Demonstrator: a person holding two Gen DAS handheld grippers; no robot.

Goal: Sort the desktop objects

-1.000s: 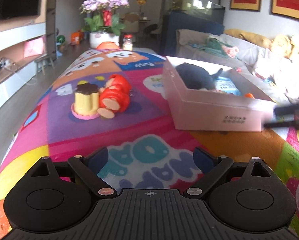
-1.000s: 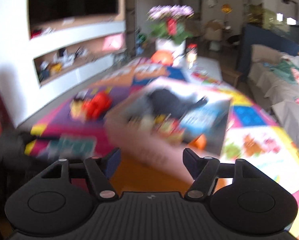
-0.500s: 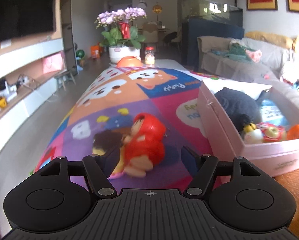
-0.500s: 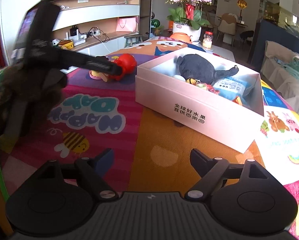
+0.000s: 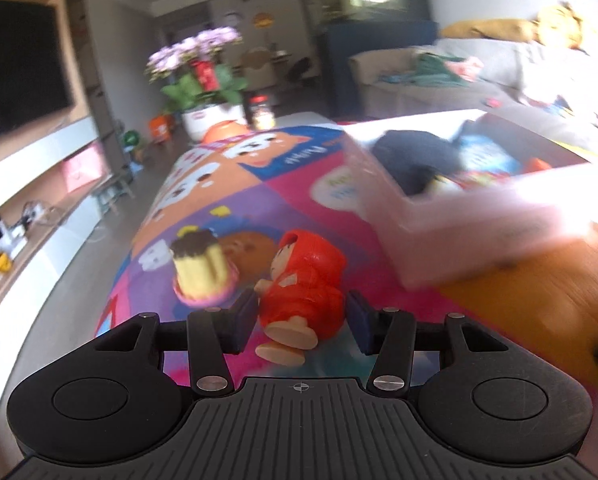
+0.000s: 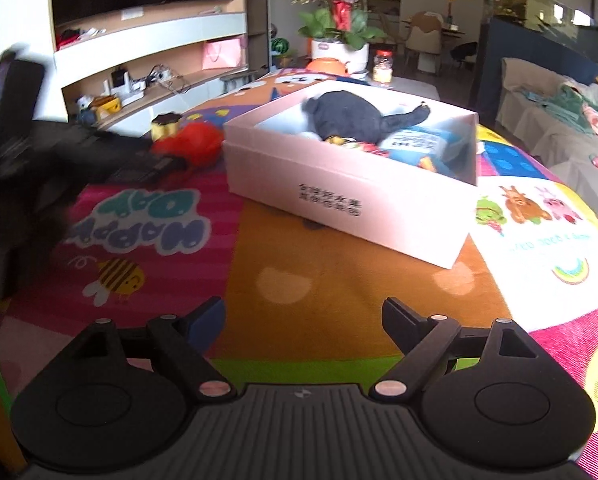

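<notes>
Your left gripper [image 5: 301,316] has its two blue-padded fingers [image 5: 245,318] pressed against either flank of the glossy red hooded plastic figurine [image 5: 305,288], so it is clamped on that toy. The figurine leans with its tan feet toward the camera, and whether it is lifted off the brightly printed cartoon play mat [image 5: 227,184] covering the worktop cannot be judged from the left wrist view. Just to the left of the figurine, and a little farther from you, stands the pale yellow pudding-shaped toy with a dark brown top and pink base [image 5: 201,270]; it looks tilted, though motion blur softens it. To the right of the figurine and beyond it sits the shallow pink cardboard box [image 5: 479,236], also blurred here.

Your right gripper [image 6: 303,318] hangs above the mat's orange panel with its jaws spread wide and nothing between them. From this side the pink cardboard box [image 6: 339,196] is sharp: black printed characters mark its near wall, and inside lie a black plush toy [image 6: 353,118], a blue printed packet [image 6: 413,142] and some small colourful pieces (too crowded to name). To the left of the box the red figurine [image 6: 193,144] shows as a smear at the tip of the dark left gripper [image 6: 151,162], with the pudding toy [image 6: 167,126] just behind it. Beyond the box, at the far end of the worktop, stands a white pot of pink flowers [image 6: 339,20].
</notes>
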